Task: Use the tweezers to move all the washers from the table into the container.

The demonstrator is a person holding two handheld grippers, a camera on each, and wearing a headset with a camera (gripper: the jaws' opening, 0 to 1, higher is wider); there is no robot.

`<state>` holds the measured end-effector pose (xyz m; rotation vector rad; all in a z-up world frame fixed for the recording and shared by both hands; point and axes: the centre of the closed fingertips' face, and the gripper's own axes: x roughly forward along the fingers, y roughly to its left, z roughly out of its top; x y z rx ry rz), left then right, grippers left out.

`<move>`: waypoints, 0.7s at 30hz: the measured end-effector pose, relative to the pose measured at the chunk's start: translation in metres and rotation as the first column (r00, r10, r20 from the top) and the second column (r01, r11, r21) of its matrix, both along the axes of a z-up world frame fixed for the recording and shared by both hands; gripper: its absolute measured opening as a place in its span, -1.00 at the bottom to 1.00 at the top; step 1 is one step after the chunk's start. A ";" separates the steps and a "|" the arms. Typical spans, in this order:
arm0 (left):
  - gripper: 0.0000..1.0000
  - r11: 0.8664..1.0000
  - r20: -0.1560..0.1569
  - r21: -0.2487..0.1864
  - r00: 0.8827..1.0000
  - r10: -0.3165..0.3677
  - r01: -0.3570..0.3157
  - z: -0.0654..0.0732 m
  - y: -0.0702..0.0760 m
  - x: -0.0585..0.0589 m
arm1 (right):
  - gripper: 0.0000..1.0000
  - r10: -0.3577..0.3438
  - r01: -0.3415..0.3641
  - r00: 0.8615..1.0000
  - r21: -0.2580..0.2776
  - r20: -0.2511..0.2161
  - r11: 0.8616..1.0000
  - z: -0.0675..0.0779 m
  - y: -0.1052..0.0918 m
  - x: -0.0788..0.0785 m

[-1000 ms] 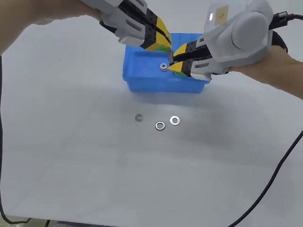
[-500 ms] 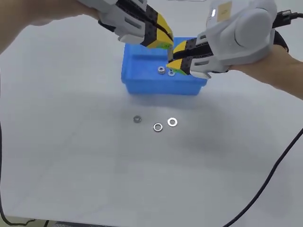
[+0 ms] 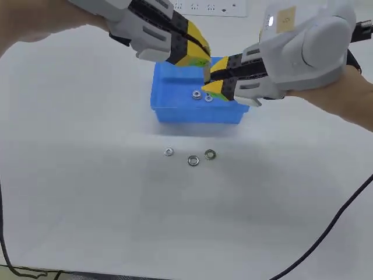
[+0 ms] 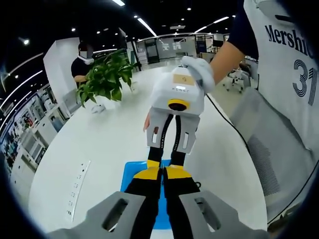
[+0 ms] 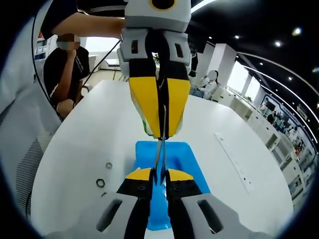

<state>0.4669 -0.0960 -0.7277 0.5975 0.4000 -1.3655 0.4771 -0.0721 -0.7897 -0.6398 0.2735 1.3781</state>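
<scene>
Right tongs [image 3: 210, 81]: yellow tips, white housing, black cable [image 3: 348, 201].

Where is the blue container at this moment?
In the head view, the blue container stands centre-top on the table, under the left gripper and right gripper; three washers lie nearer the person.

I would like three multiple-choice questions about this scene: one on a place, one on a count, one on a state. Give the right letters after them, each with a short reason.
1. The left gripper and the right gripper hang:
A) above the blue container
B) far to its left
C) far in front of it

2. Washers lying on the table, outside the container:
A) two
B) three
C) five

3. The left gripper is:
A) wide open
B) shut on the tweezers
C) shut on a washer

Answers:
1 A, as both yellow tips meet over the container.
2 B, as three lie in a row before it.
3 B, as the right gripper view shows the tweezers coming out between its jaws.
</scene>
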 end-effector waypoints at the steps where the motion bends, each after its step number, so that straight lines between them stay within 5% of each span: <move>1: -0.89 1.000 -0.002 -0.002 1.000 0.003 -0.003 0.001 0.000 -0.003 | -0.78 0.002 -0.002 1.000 0.003 -0.002 1.000 0.001 0.000 -0.003; 21: -0.89 0.998 -0.059 -0.034 0.997 0.048 -0.050 0.008 -0.001 -0.068 | -0.78 0.044 -0.043 0.998 0.024 -0.034 0.999 0.008 0.002 -0.073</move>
